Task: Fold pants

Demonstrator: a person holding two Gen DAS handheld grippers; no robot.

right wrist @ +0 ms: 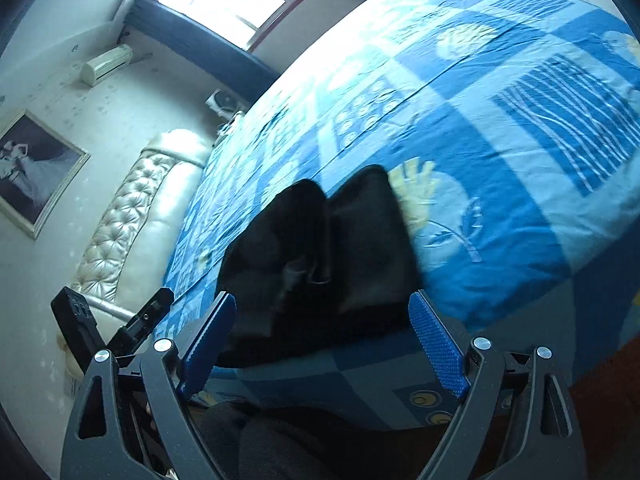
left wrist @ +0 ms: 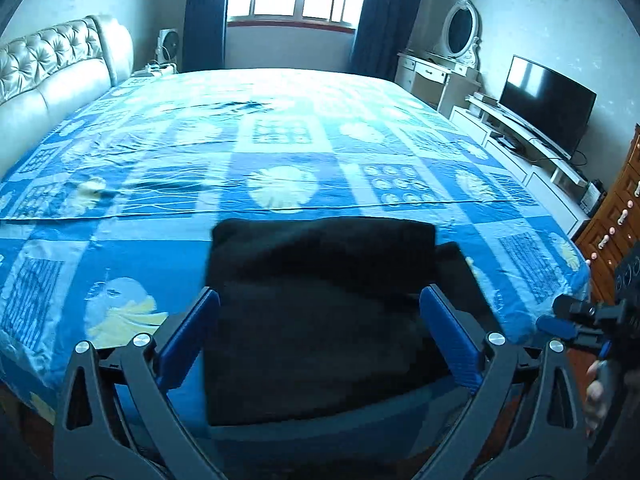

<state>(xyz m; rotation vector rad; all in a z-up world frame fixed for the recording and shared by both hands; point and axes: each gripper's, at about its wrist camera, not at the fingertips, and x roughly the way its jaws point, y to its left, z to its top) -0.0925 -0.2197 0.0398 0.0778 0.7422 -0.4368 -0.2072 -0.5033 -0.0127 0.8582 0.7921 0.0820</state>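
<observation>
Black pants point(left wrist: 328, 248) lie folded into a thick rectangle on the blue patterned bedspread point(left wrist: 280, 152), close to the bed's near edge. My left gripper point(left wrist: 319, 293) is open. Its blue fingers point(left wrist: 192, 332) stand wide on either side of the pants' near part and do not press on the cloth. In the right wrist view the same pants point(right wrist: 360, 232) show stacked layers and a seam. My right gripper point(right wrist: 322, 297) is open too, its fingers spread above the pants' near end. Neither gripper holds anything.
A padded cream headboard point(left wrist: 52, 68) runs along the bed's left side. A TV point(left wrist: 544, 100) on a white unit and a wooden chest of drawers point(left wrist: 616, 216) stand to the right. The right gripper point(left wrist: 560, 314) and a hand point(left wrist: 596, 396) show at the right edge.
</observation>
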